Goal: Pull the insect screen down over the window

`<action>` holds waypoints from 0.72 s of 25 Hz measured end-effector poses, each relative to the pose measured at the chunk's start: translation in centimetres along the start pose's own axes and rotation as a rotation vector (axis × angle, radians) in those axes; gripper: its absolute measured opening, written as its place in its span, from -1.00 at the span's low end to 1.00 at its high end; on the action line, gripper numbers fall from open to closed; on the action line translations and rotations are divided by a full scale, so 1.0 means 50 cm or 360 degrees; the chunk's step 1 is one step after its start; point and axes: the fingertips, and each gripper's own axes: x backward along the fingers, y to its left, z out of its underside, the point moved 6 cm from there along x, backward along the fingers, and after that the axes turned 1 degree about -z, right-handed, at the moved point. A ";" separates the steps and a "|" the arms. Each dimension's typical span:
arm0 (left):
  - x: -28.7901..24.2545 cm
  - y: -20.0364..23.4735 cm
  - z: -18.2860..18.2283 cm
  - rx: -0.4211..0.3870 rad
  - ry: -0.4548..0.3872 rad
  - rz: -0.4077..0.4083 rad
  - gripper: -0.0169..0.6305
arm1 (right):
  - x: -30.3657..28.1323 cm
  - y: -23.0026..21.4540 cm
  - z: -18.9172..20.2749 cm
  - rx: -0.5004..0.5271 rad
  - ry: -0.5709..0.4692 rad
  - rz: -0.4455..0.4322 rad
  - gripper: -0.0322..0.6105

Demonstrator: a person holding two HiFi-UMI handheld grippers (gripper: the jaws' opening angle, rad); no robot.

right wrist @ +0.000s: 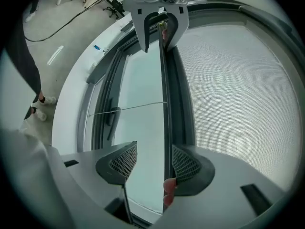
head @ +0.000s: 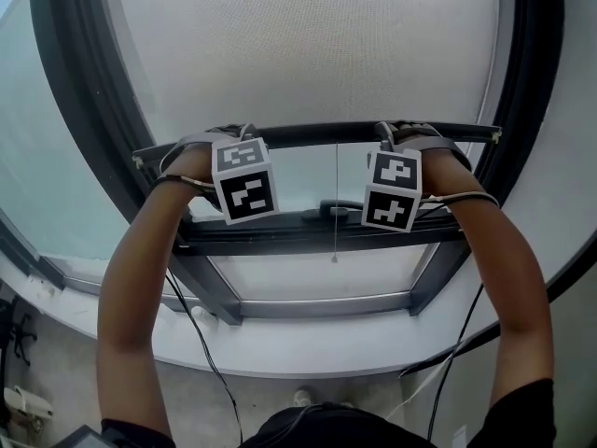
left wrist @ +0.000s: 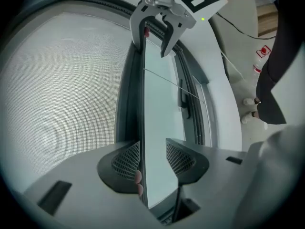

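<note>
Both grippers are up at the bar (head: 317, 134) along the bottom edge of the screen (head: 308, 45), one near each end.

Left gripper (left wrist: 152, 141): jaws apart, bar running edge-on between them. The mesh-side jaw sits close against the bar. The other jaw stands off it, with window (left wrist: 159, 113) glass showing in the gap. Not clamped.

Right gripper (right wrist: 155, 144): same setup. Jaws apart and straddling the bar, the mesh-side jaw just beside it, a clear gap on the glass side.

Small pink bits show at the base of each mesh-side jaw; cannot tell what they are.

The screen mesh lies beyond the jaws on the far side of the bar and covers the upper window. On the near side of the jaws the glass is uncovered down to the lower frame.

A thin cord (head: 336, 203) hangs from the bar midway between the two pairs of jaws, its end loose over the lower frame. A dark handle (head: 336, 211) sits on the frame below the jaws, near the cord. The white sill (head: 308, 343) is well below them. Both forearms reach up to the grippers, cables trailing down.
</note>
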 end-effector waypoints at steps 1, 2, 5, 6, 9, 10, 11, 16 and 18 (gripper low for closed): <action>-0.006 -0.010 0.000 0.0002 -0.0001 0.0019 -0.44 | -0.004 0.010 0.000 0.0000 -0.0007 -0.0024 -0.19; -0.015 -0.022 0.001 0.0003 0.0001 0.0045 -0.44 | -0.009 0.023 0.000 -0.0002 -0.0015 -0.0053 -0.19; -0.049 -0.065 -0.001 -0.0004 0.0011 0.0086 -0.44 | -0.034 0.070 0.002 -0.0028 -0.0040 -0.0100 -0.19; -0.058 -0.077 -0.001 -0.0004 0.0014 0.0093 -0.44 | -0.041 0.084 0.003 -0.0035 -0.0040 -0.0101 -0.19; -0.068 -0.091 0.000 0.0003 0.0016 0.0090 -0.44 | -0.050 0.101 0.002 -0.0027 -0.0018 -0.0082 -0.19; -0.068 -0.093 -0.001 0.0005 0.0014 0.0084 -0.44 | -0.051 0.102 0.002 -0.0025 -0.0012 -0.0073 -0.19; -0.069 -0.095 -0.001 0.0008 0.0007 0.0081 -0.44 | -0.052 0.105 0.002 -0.0029 -0.0011 -0.0068 -0.19; -0.079 -0.106 0.006 0.0030 -0.0010 0.0105 -0.44 | -0.055 0.107 -0.007 -0.0175 -0.0049 -0.0129 -0.19; -0.097 -0.125 0.007 0.0027 0.0001 0.0113 -0.44 | -0.069 0.128 -0.009 -0.0188 -0.0038 -0.0134 -0.19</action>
